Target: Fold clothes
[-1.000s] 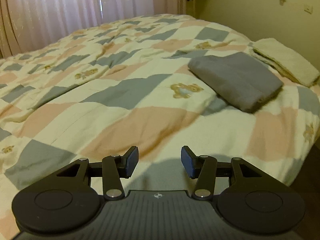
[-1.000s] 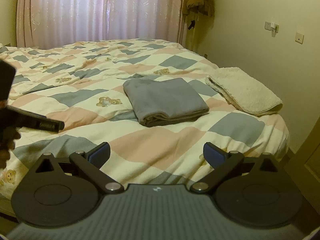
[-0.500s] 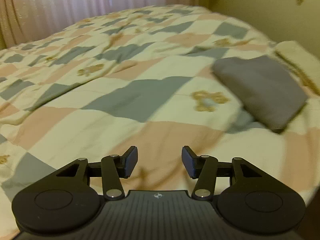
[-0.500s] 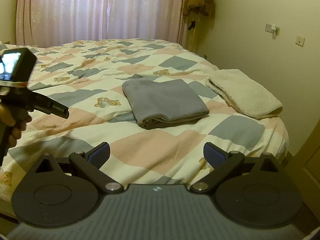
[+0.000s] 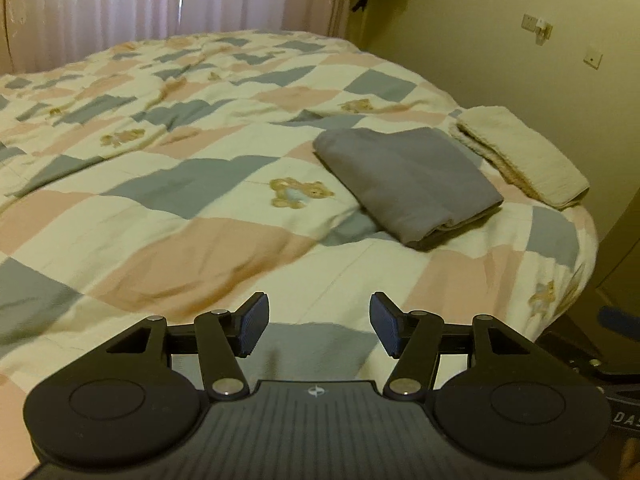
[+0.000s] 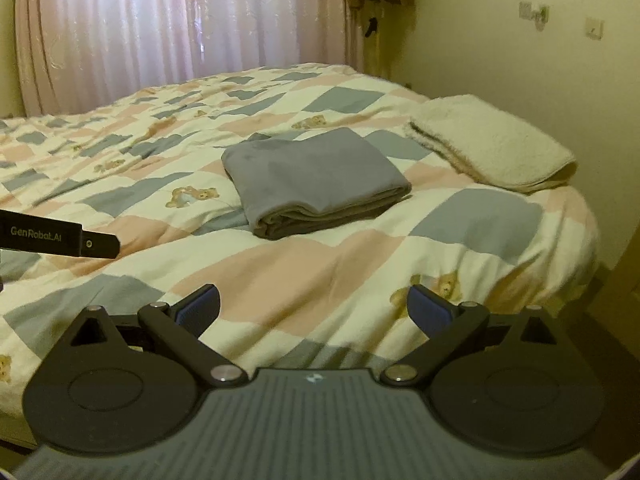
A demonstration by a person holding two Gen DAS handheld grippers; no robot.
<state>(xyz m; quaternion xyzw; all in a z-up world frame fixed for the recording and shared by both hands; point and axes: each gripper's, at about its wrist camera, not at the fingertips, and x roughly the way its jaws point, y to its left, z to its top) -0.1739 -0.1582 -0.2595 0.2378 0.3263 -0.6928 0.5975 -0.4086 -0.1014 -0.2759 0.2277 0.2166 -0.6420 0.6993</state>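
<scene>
The folded grey cloth [image 6: 312, 178] lies on the patchwork quilt [image 6: 304, 276] near the bed's right side, with the folded cream towel [image 6: 490, 148] just beside it toward the wall; both look soft, light and floppy, so they will likely sag and slide open if lifted by one corner. The left gripper [image 5: 318, 328] is empty and its jaws are opening above the quilt; the right gripper [image 6: 314, 308] is spread wide with nothing in it. A good hold is probably the thick stacked edge at the front of the grey cloth, pinching all the layers together; two grips, one near each end, should keep it flat.
</scene>
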